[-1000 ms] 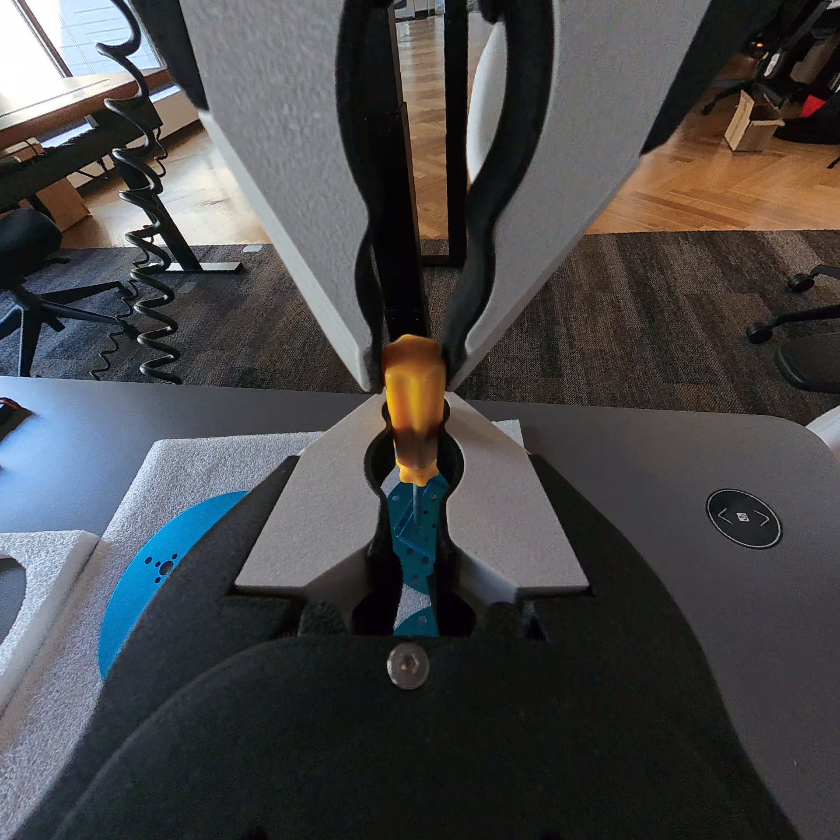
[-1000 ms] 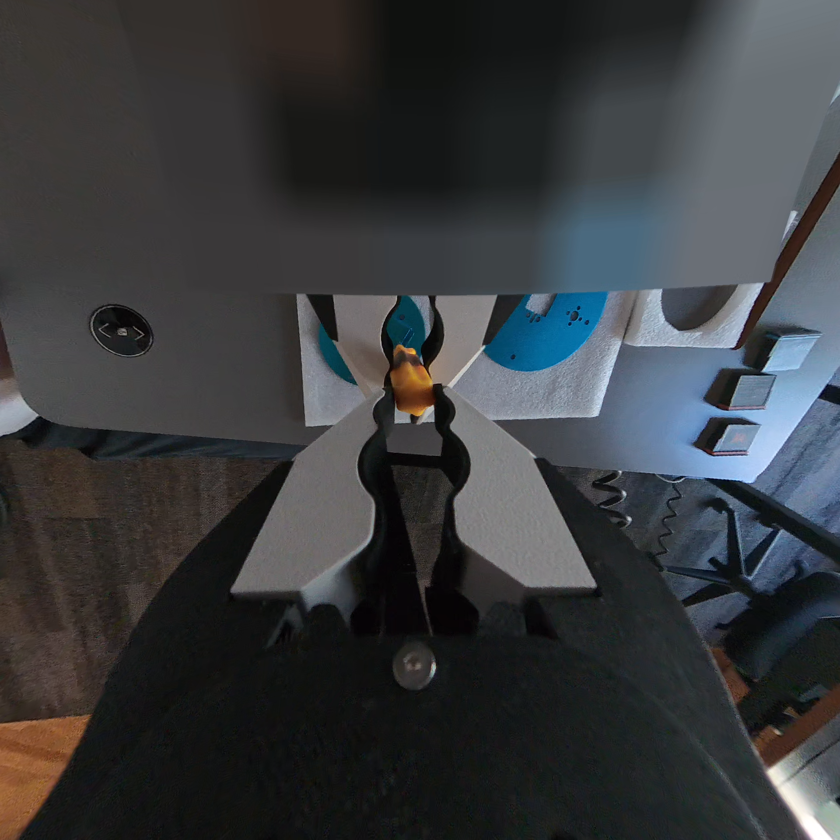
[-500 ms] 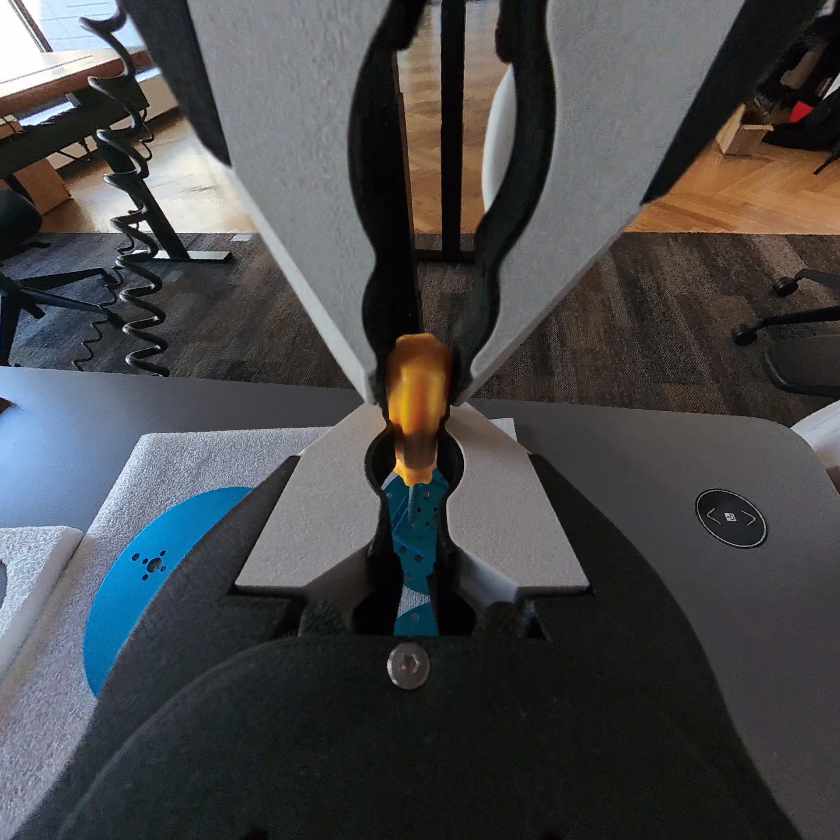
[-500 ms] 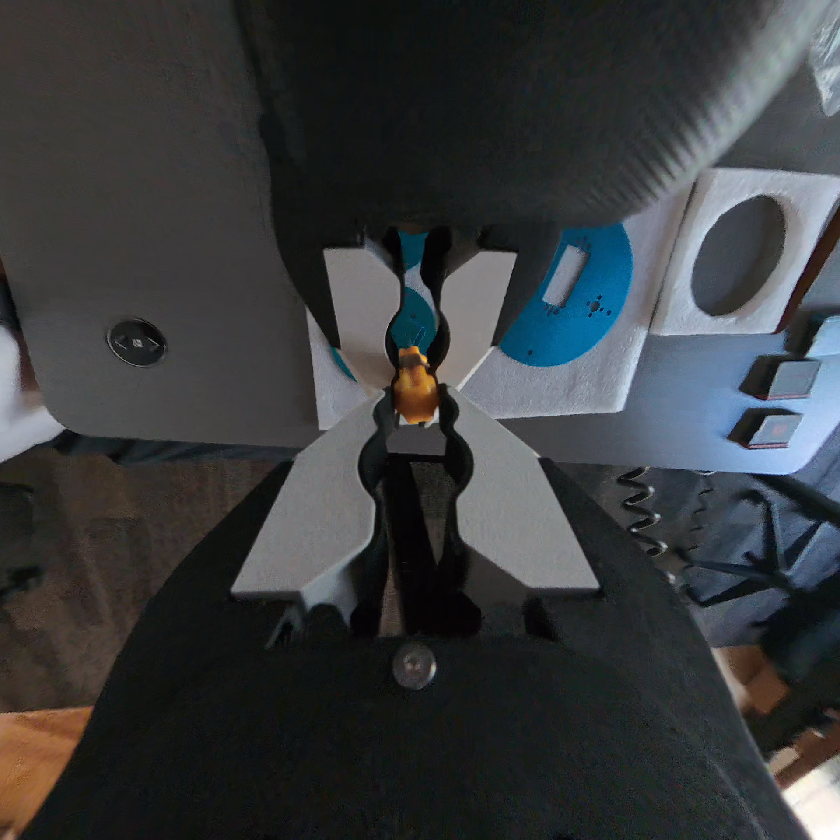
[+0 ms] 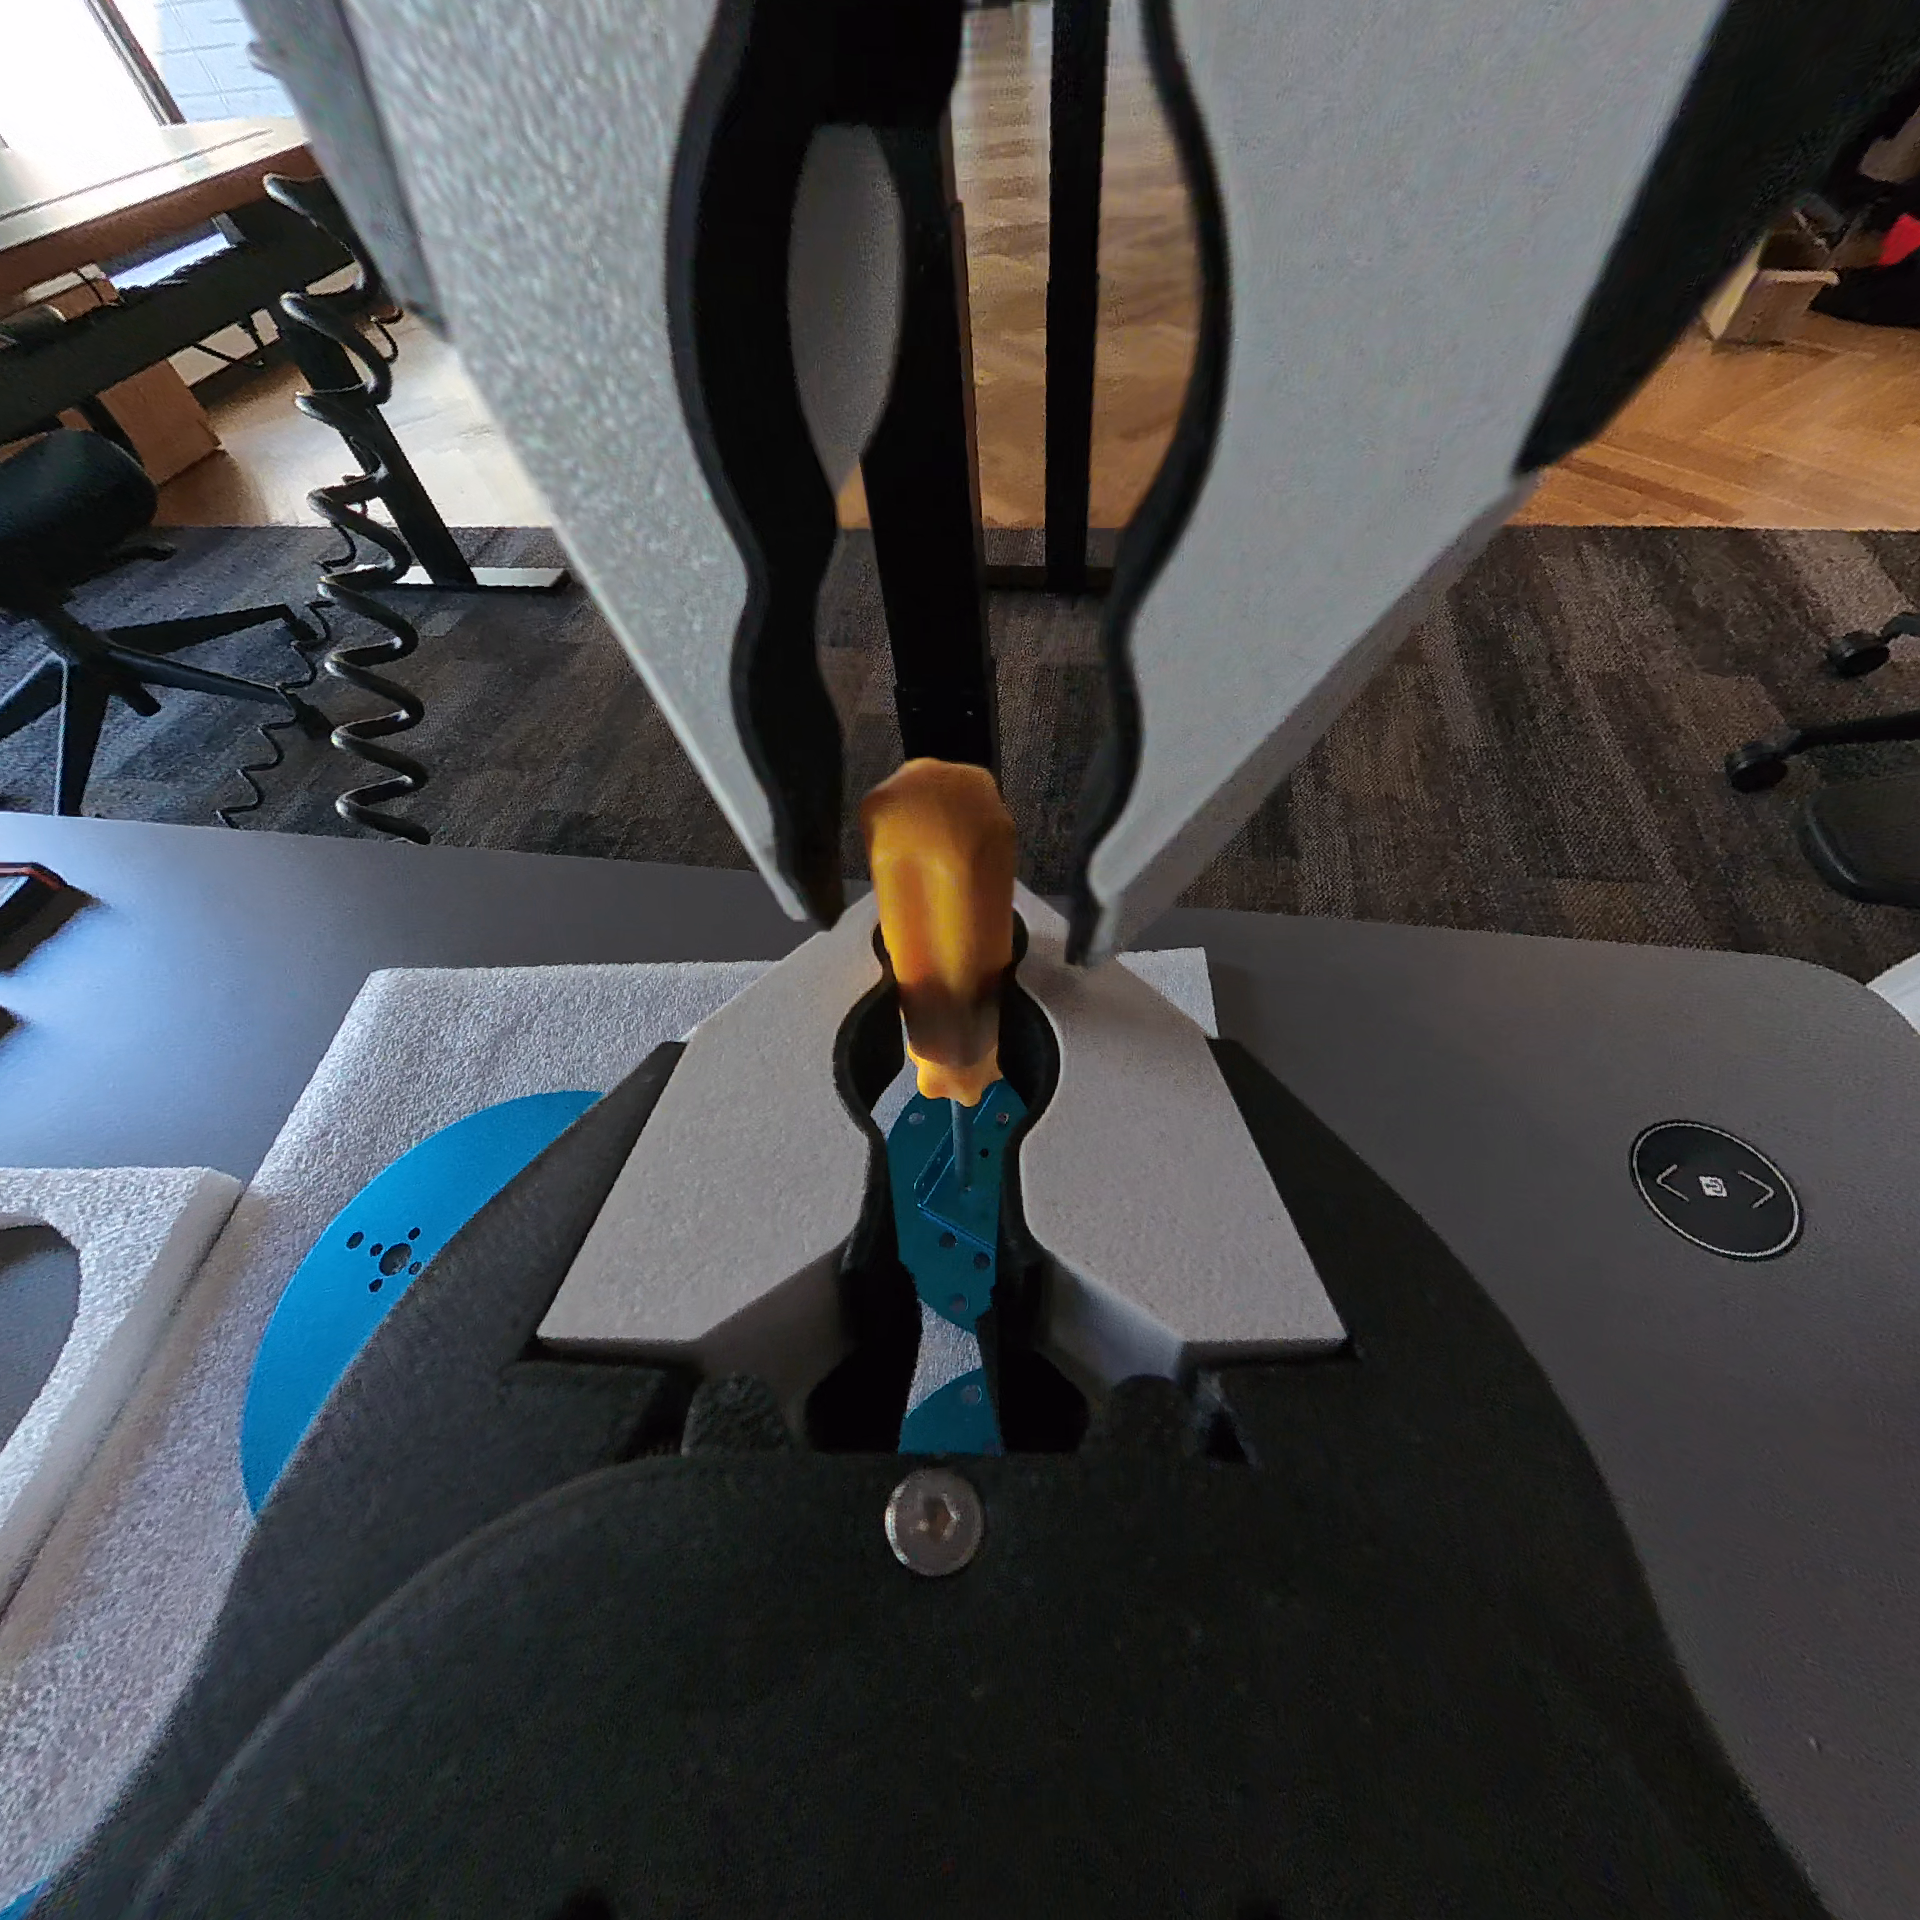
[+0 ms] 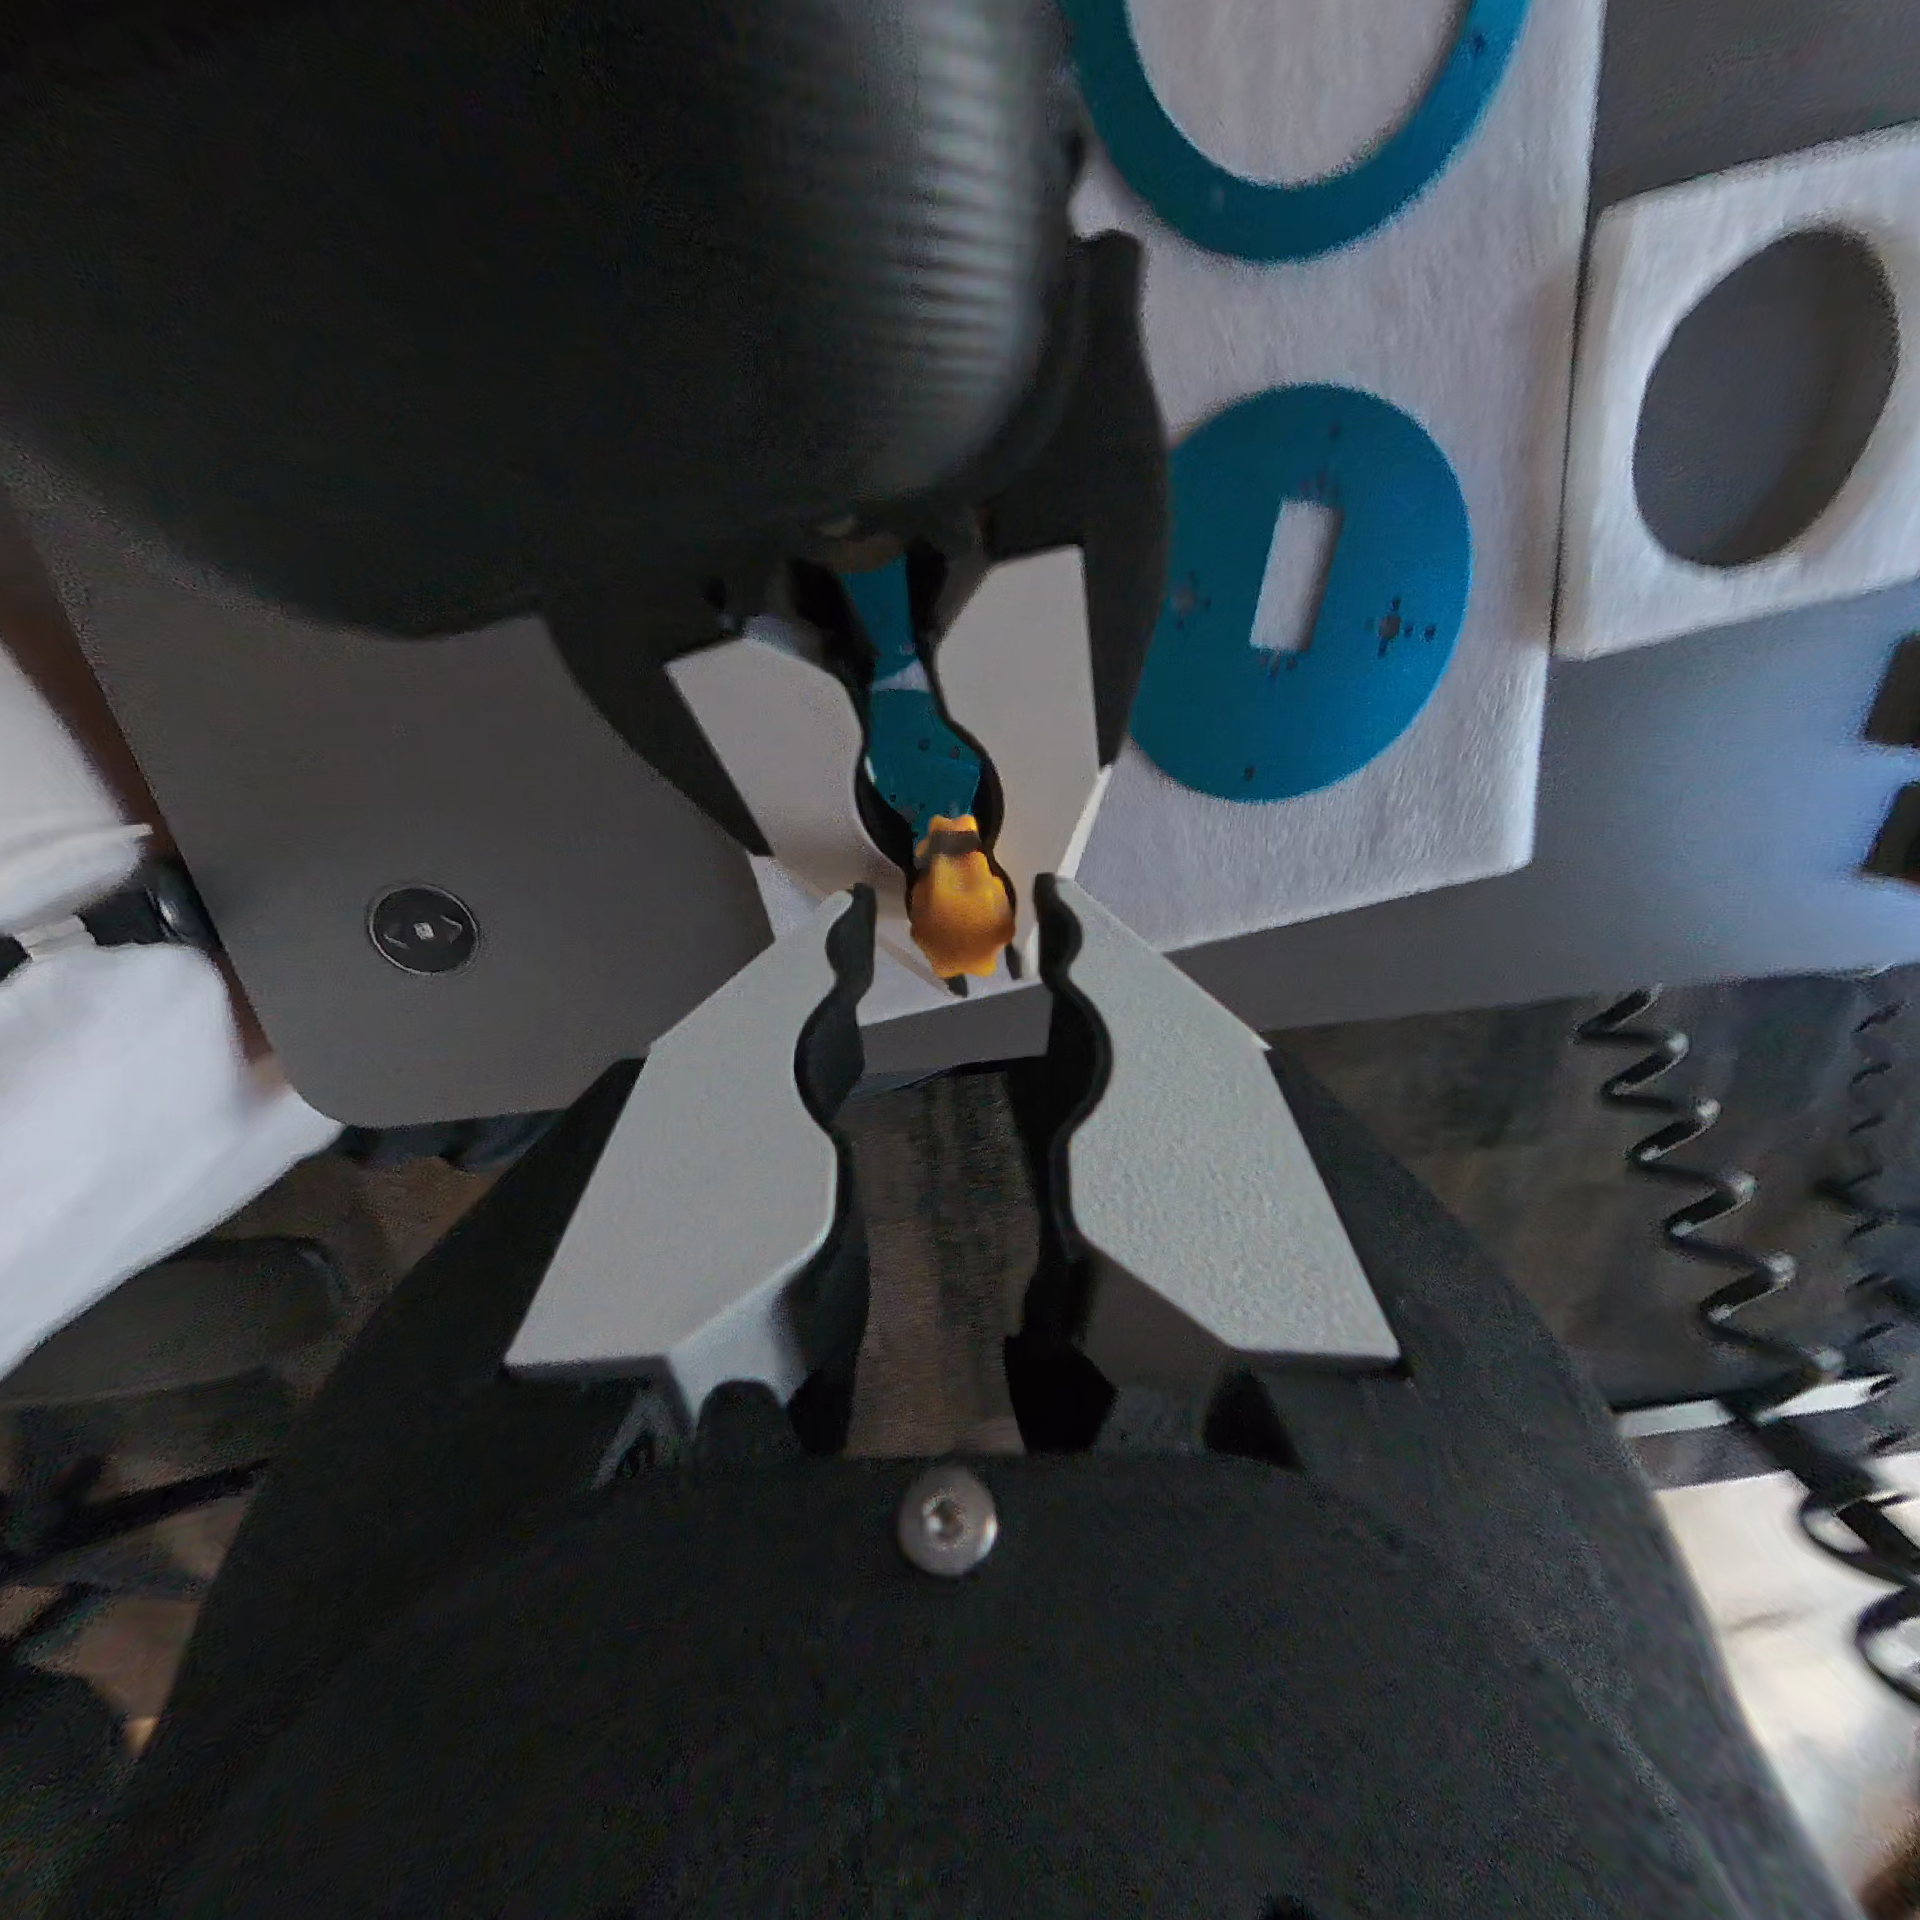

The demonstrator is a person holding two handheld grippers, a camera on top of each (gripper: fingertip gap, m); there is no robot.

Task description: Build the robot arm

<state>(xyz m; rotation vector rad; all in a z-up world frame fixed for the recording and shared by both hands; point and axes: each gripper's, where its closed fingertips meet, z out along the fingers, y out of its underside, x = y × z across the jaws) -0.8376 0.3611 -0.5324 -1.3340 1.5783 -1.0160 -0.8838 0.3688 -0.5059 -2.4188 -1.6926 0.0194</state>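
I am looking over a dark grey desk with grey carpet and a wood floor behind it. Nearest to me, the left gripper is pointing toward 12 o'clock, and its fingers are sitting drawn almost together. A blue perforated bracket is showing in the narrow slot between them, though I cannot tell whether they are pinching it or whether it is lying beneath them. An orange-handled screwdriver is standing nearly upright in the rounded notch at those fingertips, its thin shaft running down onto the bracket.

Just past it, the right gripper is coming in from 12 o'clock, tip to tip with the left. Its fingers are spread, one on each side of the handle at 9 and 3 o'clock, with a gap showing on both sides.

Under both tools a white foam mat is lying on the desk. A blue disc is resting on it at 8 o'clock. In the right wrist view a slotted blue disc and a blue ring are lying at 1 o'clock, beside a foam block with a round hole. A round control button is sitting in the desk at 3 o'clock. Farther off, a coiled black cable is hanging at 10 o'clock.
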